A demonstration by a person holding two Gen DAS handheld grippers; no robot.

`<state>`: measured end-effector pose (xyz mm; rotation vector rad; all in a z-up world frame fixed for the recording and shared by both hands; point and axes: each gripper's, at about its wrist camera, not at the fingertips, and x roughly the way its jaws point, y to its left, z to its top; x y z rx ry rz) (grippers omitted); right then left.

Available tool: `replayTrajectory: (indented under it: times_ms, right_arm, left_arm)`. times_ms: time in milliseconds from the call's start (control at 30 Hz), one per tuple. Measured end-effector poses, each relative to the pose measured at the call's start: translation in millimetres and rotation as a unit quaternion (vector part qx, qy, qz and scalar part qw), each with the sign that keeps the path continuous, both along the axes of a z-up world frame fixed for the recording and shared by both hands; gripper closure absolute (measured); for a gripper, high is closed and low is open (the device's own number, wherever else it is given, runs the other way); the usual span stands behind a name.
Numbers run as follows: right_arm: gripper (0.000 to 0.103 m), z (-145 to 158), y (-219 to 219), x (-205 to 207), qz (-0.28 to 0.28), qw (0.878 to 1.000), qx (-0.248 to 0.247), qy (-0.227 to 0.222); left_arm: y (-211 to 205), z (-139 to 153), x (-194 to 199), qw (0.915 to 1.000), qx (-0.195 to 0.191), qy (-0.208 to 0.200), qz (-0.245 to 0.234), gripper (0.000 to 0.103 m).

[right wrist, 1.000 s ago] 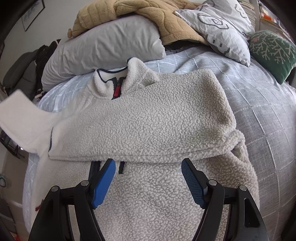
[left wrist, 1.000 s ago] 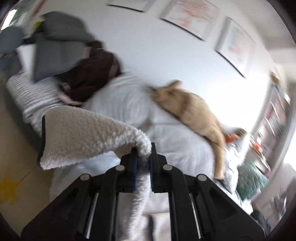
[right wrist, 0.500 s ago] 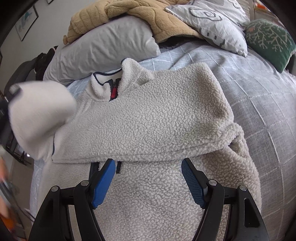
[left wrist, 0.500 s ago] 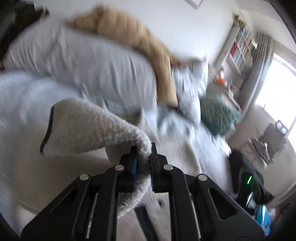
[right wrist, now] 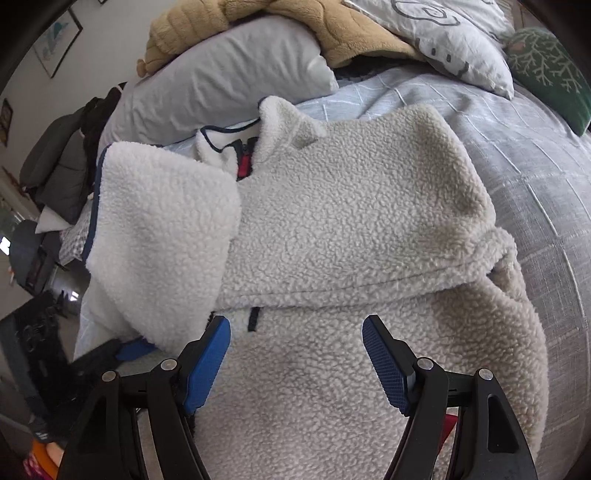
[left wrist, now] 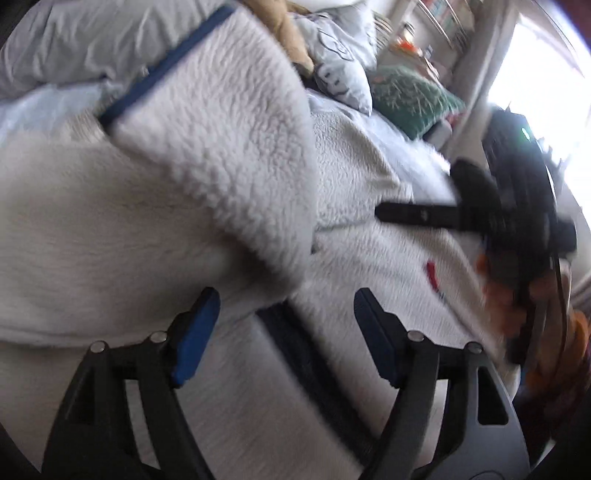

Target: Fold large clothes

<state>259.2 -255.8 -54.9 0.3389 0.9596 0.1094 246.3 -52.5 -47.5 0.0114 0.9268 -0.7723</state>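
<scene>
Fleece jacket lies spread across the bed, cream and curly, right out ahead of both tools. The right gripper hangs over its lower half, blue pads set wide, nothing between them but open air above the pile. Beyond its tips a folded flap crosses the body of the fleece jacket, and further off the collar stands up with a red zip showing. Off to that gripper's left, a sleeve with navy trim at the cuff lies doubled over onto the chest. The left gripper sits low over the same garment and its jaws are opening; the sleeve lies just past its fingertips, free of both pads, picture blurred. To its right the other tool shows as a dark shape above the fleece. Far beyond both tools sit a grey pillow, a tan blanket and a green cushion.
</scene>
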Motion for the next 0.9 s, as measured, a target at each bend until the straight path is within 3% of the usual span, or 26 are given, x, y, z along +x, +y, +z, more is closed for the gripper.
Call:
replayTrajectory:
  times_ms: [133, 233, 333, 433, 533, 633, 700, 767, 833, 900]
  right_arm:
    - [0.022, 5.5, -5.4, -4.2, -0.011, 1.0, 0.015, -0.008]
    - [0.022, 8.4, -7.7, -5.2, -0.019, 0.999, 0.026, -0.013]
    - [0.021, 7.7, -6.2, -2.3, -0.027, 0.999, 0.039, -0.013]
    - [0.021, 3.4, -4.8, 1.3, -0.03, 0.998, 0.061, -0.004]
    - [0.021, 4.3, -3.6, -1.1, -0.031, 0.998, 0.053, -0.003]
    - [0.021, 9.6, -6.5, -3.3, -0.032, 0.999, 0.04, -0.012]
    - [0.021, 12.3, -14.0, -4.6, -0.037, 0.998, 0.049, -0.018]
    - [0.021, 12.5, -23.9, -5.6, -0.046, 0.997, 0.062, -0.021]
    - [0.021, 11.7, -36.0, -7.7, -0.059, 0.995, 0.078, -0.023]
    - [0.021, 9.8, -51.1, -10.9, -0.071, 0.991, 0.109, -0.023]
  left_arm:
    - [34.3, 17.1, -5.6, 0.9987, 0.034, -0.037, 0.009, 0.027]
    - [60.7, 23.3, 7.3, 0.9972, 0.033, -0.051, 0.044, 0.027]
    - [54.1, 19.7, 32.1, 0.9982, 0.017, -0.028, 0.05, 0.027]
    - [28.1, 2.4, 55.7, 0.9984, -0.003, 0.027, 0.05, 0.027]
    - [4.9, 3.4, 59.1, 0.9973, -0.042, 0.028, 0.053, 0.027]
    - [-23.9, 11.6, 49.0, 0.9931, -0.108, 0.043, 0.012, 0.027]
    - [-38.4, 15.1, 36.9, 0.9892, -0.133, 0.05, -0.037, 0.027]
    - [-54.4, 13.9, 20.0, 0.9875, -0.119, 0.056, -0.086, 0.027]
    - [-67.7, 10.5, 2.9, 0.9889, -0.076, 0.041, -0.121, 0.027]
    - [-69.8, 8.4, -7.9, 0.9894, -0.049, 0.031, -0.133, 0.027]
